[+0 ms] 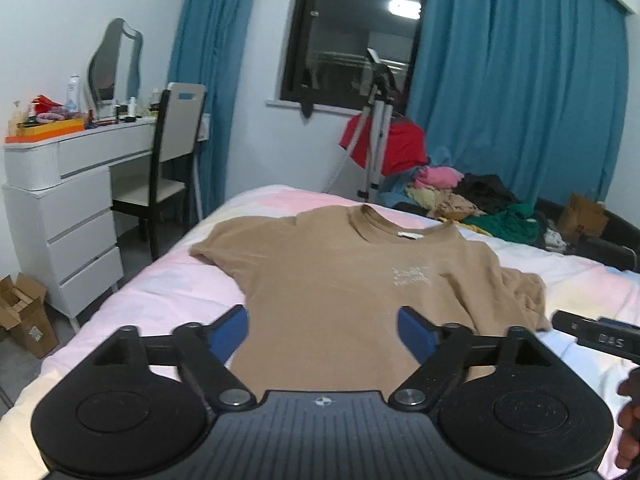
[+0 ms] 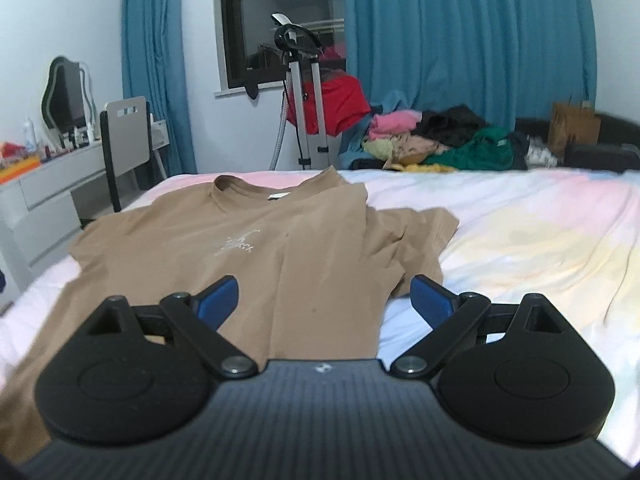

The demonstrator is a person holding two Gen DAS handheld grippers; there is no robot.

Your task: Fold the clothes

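A tan T-shirt (image 1: 344, 280) lies spread face up on the bed, collar away from me, with a small white print on the chest. Its right sleeve is rumpled. It also shows in the right wrist view (image 2: 280, 248). My left gripper (image 1: 323, 320) is open and empty, hovering over the shirt's lower middle. My right gripper (image 2: 325, 292) is open and empty above the shirt's lower right edge, near the rumpled sleeve (image 2: 412, 232). The right gripper's body shows at the right edge of the left wrist view (image 1: 596, 338).
The bed (image 2: 520, 240) has a pastel pink and yellow sheet. A pile of clothes (image 1: 476, 200) lies at its far edge beside a tripod (image 1: 376, 136). A white dresser (image 1: 64, 200) and chair (image 1: 172, 160) stand left of the bed. Blue curtains hang behind.
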